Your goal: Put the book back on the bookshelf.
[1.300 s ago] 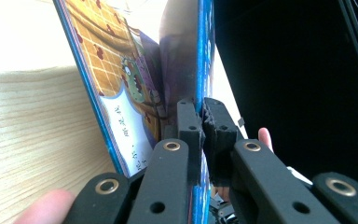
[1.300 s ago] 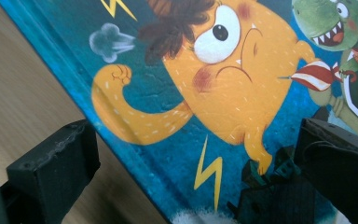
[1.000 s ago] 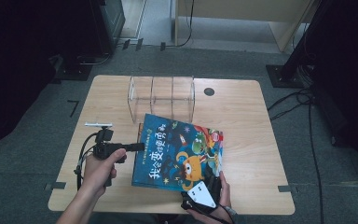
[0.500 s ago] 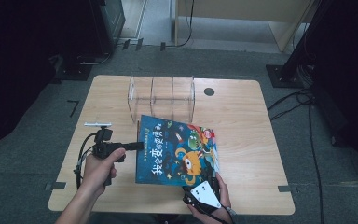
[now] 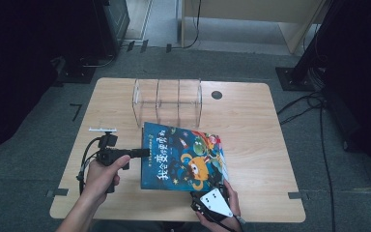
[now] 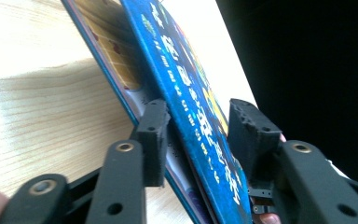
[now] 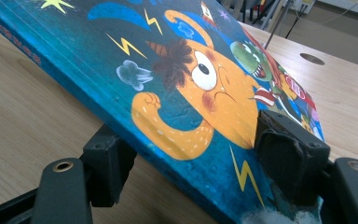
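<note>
Picture book (image 5: 183,157) half-lifted off the desk (image 5: 256,130): right tongs (image 7: 205,161) clamp its 6 o'clock edge; left tongs (image 6: 198,135), just opening, straddle its 9 o'clock edge unclamped; clear rack (image 5: 167,101) at 12 o'clock awaits.

The pale wooden table (image 6: 37,42) glares white in the left gripper view. Surroundings are dim. The high view is soft.

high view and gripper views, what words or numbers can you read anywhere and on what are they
"我会变得更勇敢": my best reading of the large yellow title on the cover of the blue picture book with the orange monster, in the high view; the last characters are blurred.
Small white line along the book's edge, in the left gripper view: too blurred to read.
Wooden table, clear plastic rack: no text.
</note>
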`<state>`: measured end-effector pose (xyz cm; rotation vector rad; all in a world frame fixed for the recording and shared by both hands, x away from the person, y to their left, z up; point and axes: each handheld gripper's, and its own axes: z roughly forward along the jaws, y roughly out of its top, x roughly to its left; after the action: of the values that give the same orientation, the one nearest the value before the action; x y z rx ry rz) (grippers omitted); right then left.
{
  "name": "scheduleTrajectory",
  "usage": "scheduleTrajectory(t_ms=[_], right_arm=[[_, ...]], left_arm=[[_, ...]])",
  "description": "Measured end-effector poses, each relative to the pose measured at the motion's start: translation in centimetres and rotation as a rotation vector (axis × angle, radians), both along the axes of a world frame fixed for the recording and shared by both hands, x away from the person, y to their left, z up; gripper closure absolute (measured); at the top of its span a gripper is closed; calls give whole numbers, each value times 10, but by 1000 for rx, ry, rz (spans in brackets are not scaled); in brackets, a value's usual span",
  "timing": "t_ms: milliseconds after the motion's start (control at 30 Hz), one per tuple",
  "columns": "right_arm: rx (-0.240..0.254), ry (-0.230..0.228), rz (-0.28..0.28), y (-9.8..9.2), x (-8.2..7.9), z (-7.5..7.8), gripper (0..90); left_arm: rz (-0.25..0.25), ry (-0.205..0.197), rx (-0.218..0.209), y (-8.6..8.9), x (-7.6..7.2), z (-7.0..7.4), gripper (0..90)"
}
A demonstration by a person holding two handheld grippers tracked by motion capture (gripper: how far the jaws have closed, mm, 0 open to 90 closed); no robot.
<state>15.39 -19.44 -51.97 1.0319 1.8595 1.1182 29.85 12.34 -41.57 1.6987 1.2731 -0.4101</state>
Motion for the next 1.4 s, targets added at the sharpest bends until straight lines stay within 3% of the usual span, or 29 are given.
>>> scheduleTrajectory(t_ms=[167,300,433,533,800,1233,1400], right_arm=[[18,-8,-4,-1,-1,0,300],[38,-12,-4,-3,0,0,301],[-3,-49,-4,0,-2,0,301],[-16,-52,-5,3,-3,-1,301],[53,-21,-3,-3,-2,1,300],[66,-31,-4,-4,-2,1,300],[68,-33,-3,-5,-2,1,300]], left_arm=[[-16,-16,26,0,-1,4,476],[1,-55,-10,8,-3,13,433],[4,-65,44,8,-5,12,373],[14,-48,66,9,-4,3,323],[46,18,83,16,2,-13,311],[25,116,36,1,17,-34,334],[18,127,20,-4,19,-32,410]])
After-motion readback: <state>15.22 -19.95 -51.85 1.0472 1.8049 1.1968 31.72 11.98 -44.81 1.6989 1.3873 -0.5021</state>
